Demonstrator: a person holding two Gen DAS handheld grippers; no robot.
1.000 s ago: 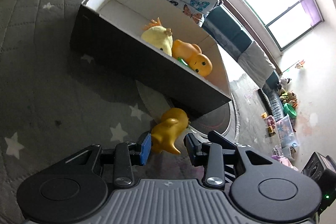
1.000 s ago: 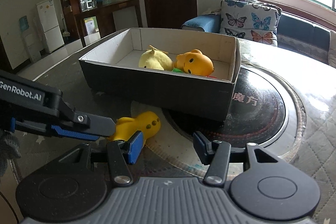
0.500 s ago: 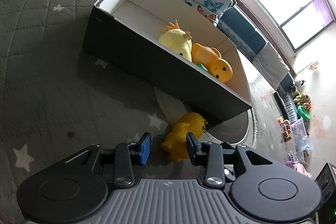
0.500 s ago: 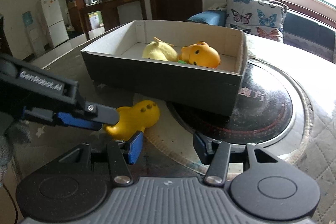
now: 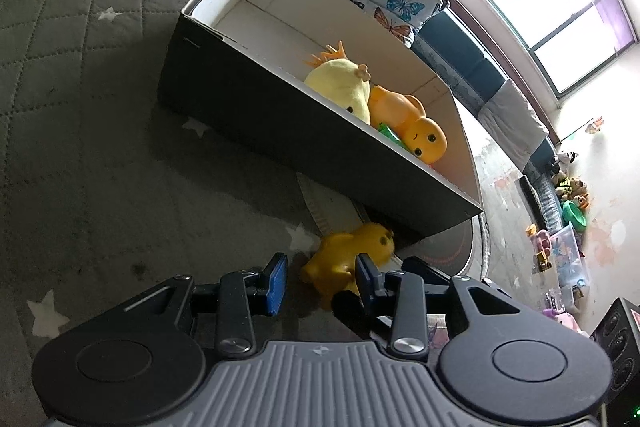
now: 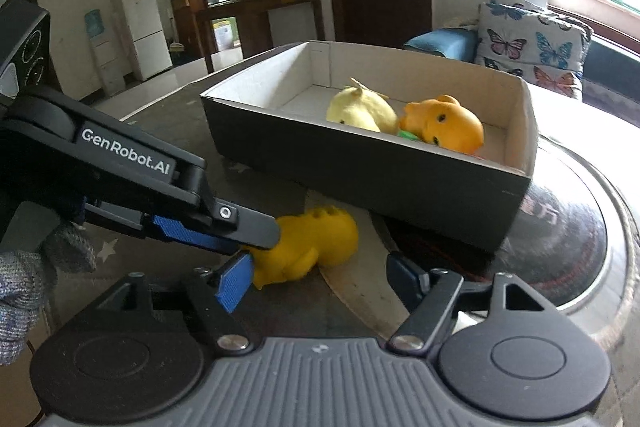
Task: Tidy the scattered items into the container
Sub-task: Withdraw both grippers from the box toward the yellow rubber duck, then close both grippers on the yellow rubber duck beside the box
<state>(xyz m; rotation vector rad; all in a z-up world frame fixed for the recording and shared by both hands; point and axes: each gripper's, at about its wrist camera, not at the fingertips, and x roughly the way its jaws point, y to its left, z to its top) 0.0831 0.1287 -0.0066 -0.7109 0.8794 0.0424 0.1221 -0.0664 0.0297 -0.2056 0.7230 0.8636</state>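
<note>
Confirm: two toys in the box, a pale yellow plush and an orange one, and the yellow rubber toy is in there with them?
Not quite. The yellow rubber toy lies outside the box, on the table against its dark front wall; the right wrist view shows it. The pale yellow plush and the orange toy are inside.

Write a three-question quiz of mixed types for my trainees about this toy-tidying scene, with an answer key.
1. True or false: the yellow rubber toy already lies inside the box.
2. Which two toys are in the box? A) a pale yellow plush chick and an orange rubber toy; B) two blue cars; C) a ball and a book.
3. Fill in: the yellow rubber toy lies on the table in front of the box's ____ outer wall.

Key
1. False. It lies on the table outside, between the opening jaws of the left gripper; the right gripper, also opening, holds nothing.
2. A
3. black
</note>
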